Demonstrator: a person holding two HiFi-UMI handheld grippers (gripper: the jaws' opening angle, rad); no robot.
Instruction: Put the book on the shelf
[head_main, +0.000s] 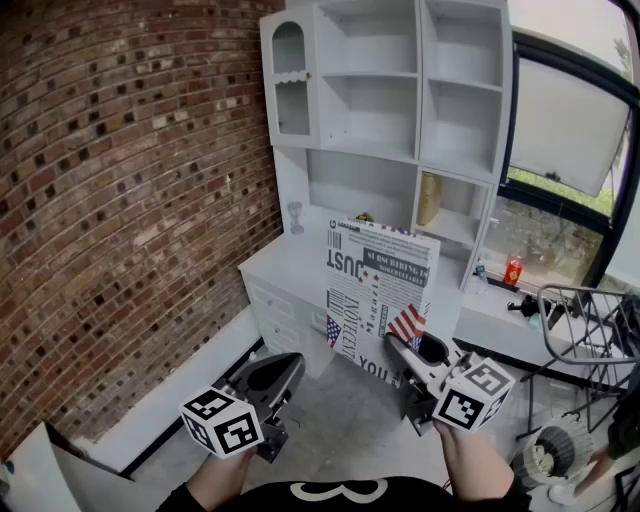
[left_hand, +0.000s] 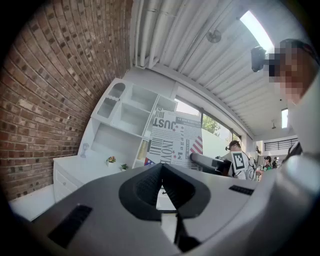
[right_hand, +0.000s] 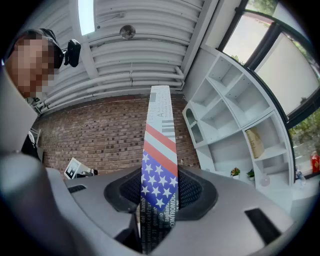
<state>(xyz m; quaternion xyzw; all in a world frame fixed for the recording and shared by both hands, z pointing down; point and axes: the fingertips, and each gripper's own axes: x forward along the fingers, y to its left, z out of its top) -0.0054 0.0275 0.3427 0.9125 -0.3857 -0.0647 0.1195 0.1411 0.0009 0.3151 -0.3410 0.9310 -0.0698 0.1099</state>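
Book (head_main: 378, 288) upright before white shelf (head_main: 420, 85)

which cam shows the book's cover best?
Head view: the book faces the camera with nearly its whole printed cover visible, held at a lower corner by the right gripper. Left gripper view shows the cover smaller, bottom cut off. Right gripper view shows only its edge between the jaws.
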